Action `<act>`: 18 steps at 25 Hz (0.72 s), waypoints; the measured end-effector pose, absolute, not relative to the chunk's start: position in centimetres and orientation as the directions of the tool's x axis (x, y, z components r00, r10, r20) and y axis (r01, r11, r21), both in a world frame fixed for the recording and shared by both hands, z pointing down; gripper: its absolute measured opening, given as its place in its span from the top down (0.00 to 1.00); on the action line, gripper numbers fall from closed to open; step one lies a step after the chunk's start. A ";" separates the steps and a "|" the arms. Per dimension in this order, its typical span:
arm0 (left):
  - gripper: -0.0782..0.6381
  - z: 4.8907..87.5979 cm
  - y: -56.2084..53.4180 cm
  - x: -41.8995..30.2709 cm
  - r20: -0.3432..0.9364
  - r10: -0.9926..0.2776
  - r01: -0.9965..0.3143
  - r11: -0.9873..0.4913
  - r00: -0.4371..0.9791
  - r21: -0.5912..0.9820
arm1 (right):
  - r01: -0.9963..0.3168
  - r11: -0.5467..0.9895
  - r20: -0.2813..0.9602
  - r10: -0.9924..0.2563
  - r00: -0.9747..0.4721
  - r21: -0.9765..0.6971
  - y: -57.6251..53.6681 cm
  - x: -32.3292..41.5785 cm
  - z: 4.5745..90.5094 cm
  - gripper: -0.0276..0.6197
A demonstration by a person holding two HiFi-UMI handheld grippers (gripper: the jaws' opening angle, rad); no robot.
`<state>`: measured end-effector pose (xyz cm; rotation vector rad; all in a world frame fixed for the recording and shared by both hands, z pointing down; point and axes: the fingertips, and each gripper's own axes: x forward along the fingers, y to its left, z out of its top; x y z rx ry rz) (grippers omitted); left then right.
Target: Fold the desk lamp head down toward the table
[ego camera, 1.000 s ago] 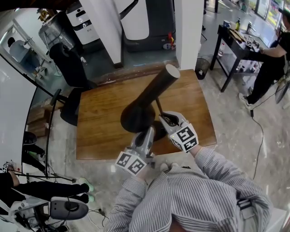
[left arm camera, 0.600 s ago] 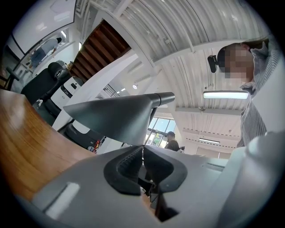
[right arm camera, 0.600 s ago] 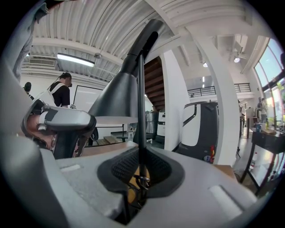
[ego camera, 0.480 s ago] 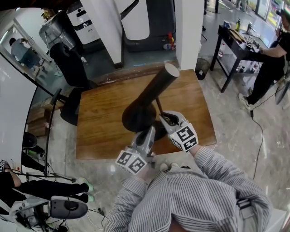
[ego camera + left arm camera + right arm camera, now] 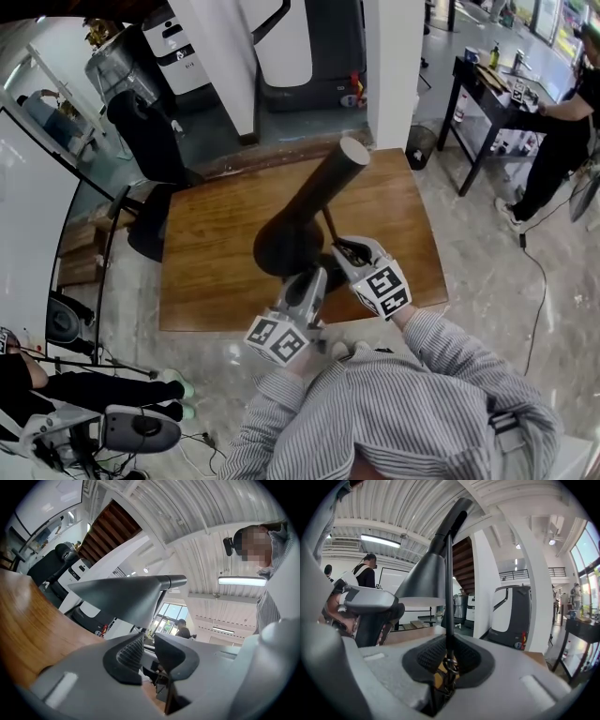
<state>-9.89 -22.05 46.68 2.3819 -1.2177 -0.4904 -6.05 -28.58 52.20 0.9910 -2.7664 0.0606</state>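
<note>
A black desk lamp stands on the wooden table (image 5: 206, 272); its cone-shaped head (image 5: 305, 211) slants up to the right, with the wide rim low. My right gripper (image 5: 339, 251) is shut on the lamp's thin stem (image 5: 449, 583), which runs up between its pads (image 5: 429, 656). My left gripper (image 5: 314, 279) sits at the near rim of the head. In the left gripper view its jaws are opening. The head (image 5: 122, 599) hangs just above the gap, and nothing lies between the pads (image 5: 131, 651). The right gripper view shows the left gripper (image 5: 370, 604) under the head (image 5: 424, 581).
The table's near edge (image 5: 281, 323) is right under my grippers. A white pillar (image 5: 389, 66) stands behind the table, and a black chair (image 5: 150, 141) at the back left. At the far right a person (image 5: 562, 141) stands by a black side table (image 5: 487, 84).
The left gripper has shifted slightly toward me, away from the head's rim. The lamp and the right gripper have kept their places.
</note>
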 end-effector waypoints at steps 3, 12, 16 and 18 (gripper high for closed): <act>0.77 47.8 -21.5 -9.0 -0.071 -0.826 -0.690 -0.511 0.559 0.514 | -0.636 0.772 0.180 -0.626 -0.758 0.009 -28.0 -5.3 51.4 0.89; 0.89 50.4 -20.1 -6.7 0.049 -0.812 -0.702 -0.470 0.581 0.535 | -0.595 0.795 0.138 -0.580 -0.802 -0.117 -21.7 -3.2 48.9 0.95; 0.89 50.5 -19.8 -5.8 0.100 -0.810 -0.764 -0.492 0.577 0.418 | -0.588 0.799 0.147 -0.571 -0.808 -0.128 -20.9 -3.1 49.3 0.96; 0.89 50.4 -19.7 -5.7 0.117 -0.809 -0.776 -0.496 0.576 0.390 | -0.579 0.803 0.151 -0.560 -0.815 -0.142 -20.8 -3.3 49.4 0.96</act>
